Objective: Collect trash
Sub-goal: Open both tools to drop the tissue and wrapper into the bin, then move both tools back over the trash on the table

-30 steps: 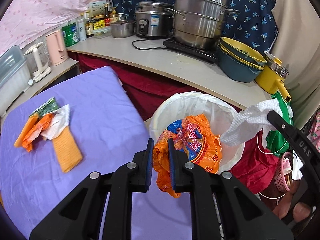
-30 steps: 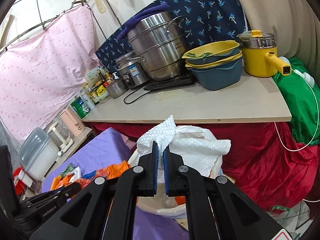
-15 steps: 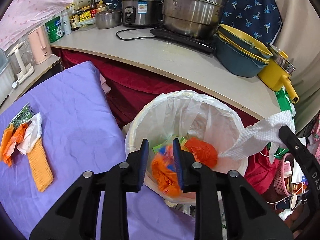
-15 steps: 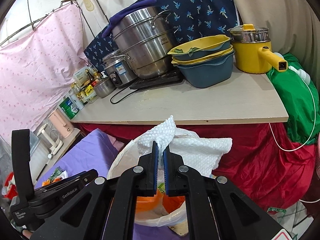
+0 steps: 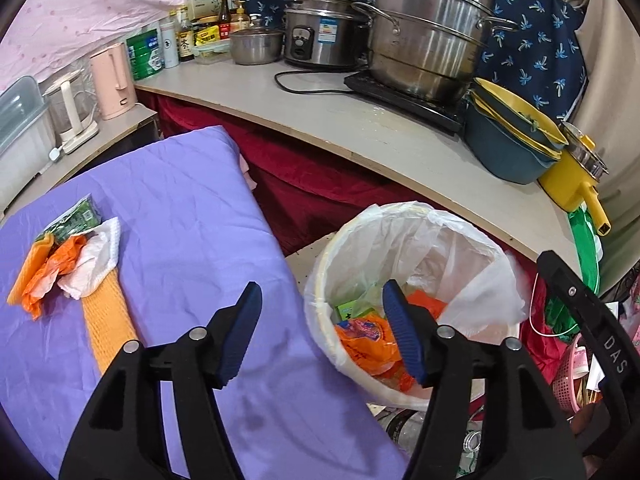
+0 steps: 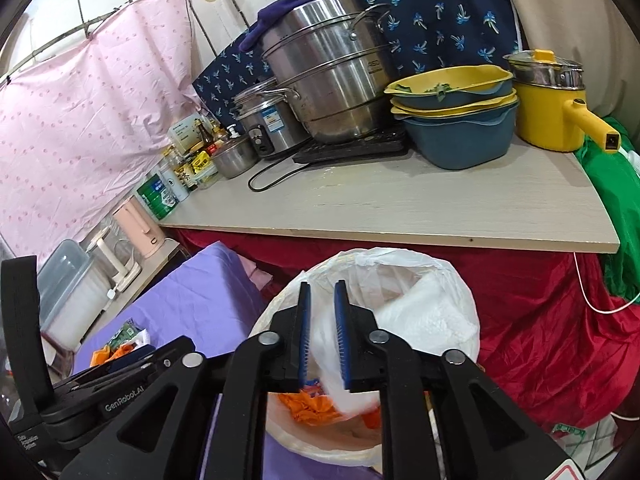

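A round bin (image 5: 320,300), lined with a thin, crinkled translucent white plastic bag (image 5: 472,248), was seen on the floor between a purple-covered surface (image 5: 192,216) and a pale wood-grain counter (image 5: 360,128). Crumpled orange plastic wrappers (image 5: 364,336) and a small green packet (image 5: 352,310) were seen lying inside it. On the smooth, slightly creased purple cloth, a loose pile of trash (image 5: 68,260) remained: orange film, a green printed wrapper and a soft white tissue, resting against a ribbed orange cloth strip (image 5: 108,320).

The left claw (image 5: 320,336) was held wide apart, its ridged blue pads (image 5: 244,332) gripping nothing; one finger was seen over the purple cloth, the other over the bin's mouth. The right claw (image 6: 320,340) was parted by a narrow gap above the bin (image 6: 280,308), and no object was seen clamped between its pads. A quilted white paper towel (image 6: 424,316) was seen in the bin just beyond it, apart from the pads; a blurred white shape (image 6: 340,384) was seen below the pads.

Only the left wrist view showed the pile on the cloth fully and the packets at the bin's bottom. Only the right wrist view showed the paper towel, and the left tool's black body (image 6: 120,392) at lower left. Polished steel pots (image 6: 328,72), stacked blue and yellow basins (image 6: 456,120) and a glossy yellow pot (image 6: 548,112) were seen on the counter in both views.
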`<state>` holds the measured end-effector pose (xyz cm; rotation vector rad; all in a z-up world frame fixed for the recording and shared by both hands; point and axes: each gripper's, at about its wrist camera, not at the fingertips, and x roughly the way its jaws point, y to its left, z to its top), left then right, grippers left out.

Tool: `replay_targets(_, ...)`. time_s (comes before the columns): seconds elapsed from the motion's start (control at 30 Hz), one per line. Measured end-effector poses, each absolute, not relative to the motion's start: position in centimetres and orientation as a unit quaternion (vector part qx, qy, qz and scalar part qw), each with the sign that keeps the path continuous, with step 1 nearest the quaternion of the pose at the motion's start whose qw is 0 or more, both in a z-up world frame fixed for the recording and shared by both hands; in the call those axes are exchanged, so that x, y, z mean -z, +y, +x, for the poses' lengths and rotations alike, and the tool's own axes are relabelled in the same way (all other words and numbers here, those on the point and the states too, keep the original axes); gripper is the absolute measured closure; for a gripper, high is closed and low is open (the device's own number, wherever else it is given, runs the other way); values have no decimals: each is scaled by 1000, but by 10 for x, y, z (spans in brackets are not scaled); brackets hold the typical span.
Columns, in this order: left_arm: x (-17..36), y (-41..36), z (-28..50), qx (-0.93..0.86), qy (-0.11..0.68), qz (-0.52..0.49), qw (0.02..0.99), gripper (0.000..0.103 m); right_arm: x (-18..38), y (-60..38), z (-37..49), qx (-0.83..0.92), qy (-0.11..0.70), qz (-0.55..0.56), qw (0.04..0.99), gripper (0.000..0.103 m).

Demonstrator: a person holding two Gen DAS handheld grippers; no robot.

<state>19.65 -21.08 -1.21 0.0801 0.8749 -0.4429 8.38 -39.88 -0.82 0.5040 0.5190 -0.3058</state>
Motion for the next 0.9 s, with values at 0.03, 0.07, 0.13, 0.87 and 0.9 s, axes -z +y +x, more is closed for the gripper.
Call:
replay_targets(0.03,13,-208,197,210,421,38,882,43,8,-396,84,147,252,245,924,81)
replay_targets(0.07,14,-204,196,207,423,36,882,43,7,-395,85,146,252,245,925,79)
replay_targets(0.13,15,-197,196,203,424,34,882,43,6,-391,83,145,250,246,925,75)
replay_targets(0.87,10,-103,170,157,422,13,893,43,3,-304,74,97,280,218,930,59)
replay_targets(0.9,10,-95,170,153,423,11,893,43,3,-298,75,92,282,217,930,59)
